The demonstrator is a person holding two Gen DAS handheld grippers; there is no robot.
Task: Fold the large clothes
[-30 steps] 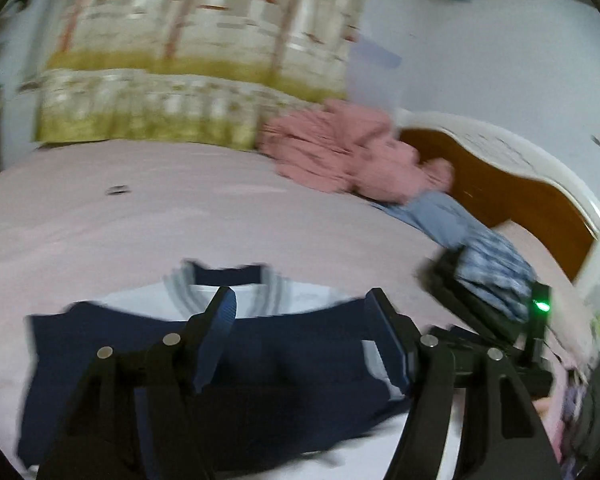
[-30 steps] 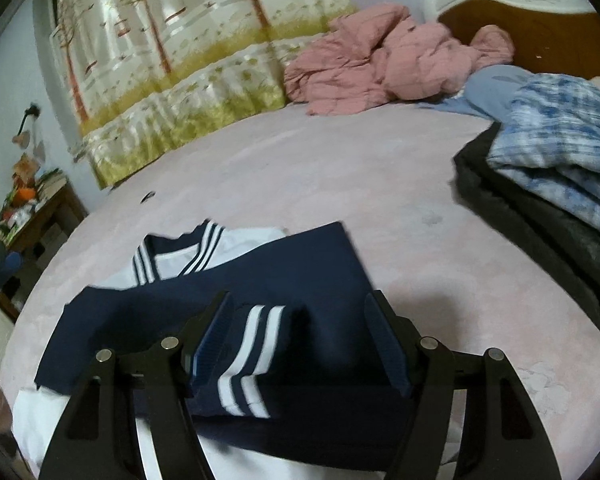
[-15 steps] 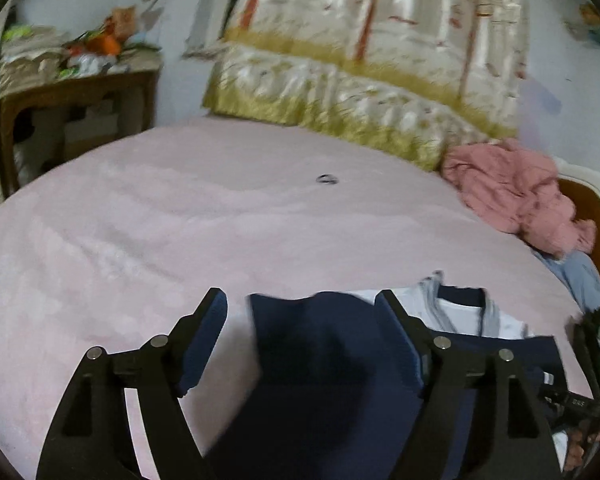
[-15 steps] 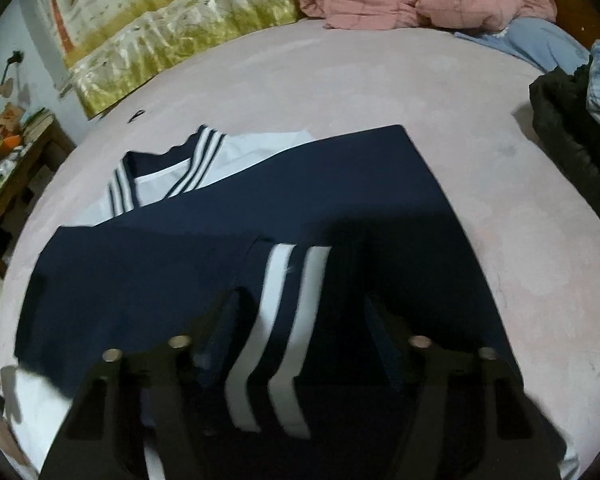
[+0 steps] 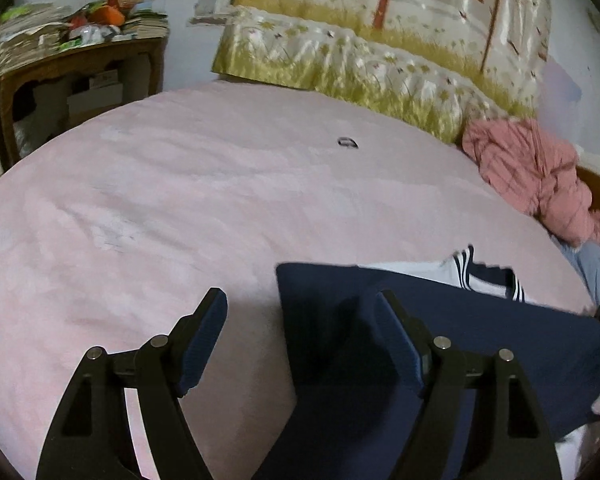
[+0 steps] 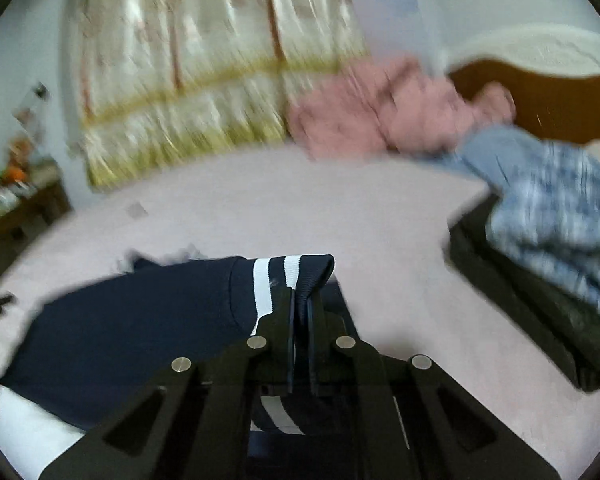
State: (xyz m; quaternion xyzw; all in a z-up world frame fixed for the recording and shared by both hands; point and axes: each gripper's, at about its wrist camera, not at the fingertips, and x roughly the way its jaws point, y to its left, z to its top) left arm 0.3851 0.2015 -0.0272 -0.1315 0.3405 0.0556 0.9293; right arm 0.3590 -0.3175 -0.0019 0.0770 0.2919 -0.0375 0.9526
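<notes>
A navy and white sailor-style top (image 5: 480, 332) lies on the pink bed (image 5: 180, 208). Its striped collar (image 5: 466, 270) shows at the far side. My left gripper (image 5: 300, 320) is open and empty, low over the garment's left edge, one finger over bare bed. In the right wrist view my right gripper (image 6: 300, 312) is shut on the navy sleeve cuff with two white stripes (image 6: 284, 276) and holds it lifted above the rest of the top (image 6: 140, 328).
A pink quilted jacket (image 5: 536, 176) lies by the wooden headboard (image 6: 560, 104). A pile of plaid and dark clothes (image 6: 552, 232) sits at the right. A cluttered wooden side table (image 5: 72, 68) stands left. A small dark ring-like object (image 5: 348, 143) lies mid-bed.
My right gripper has closed on the striped sleeve cuff and raised it. My left gripper has swung left, from over the garment's middle to its left edge, still open.
</notes>
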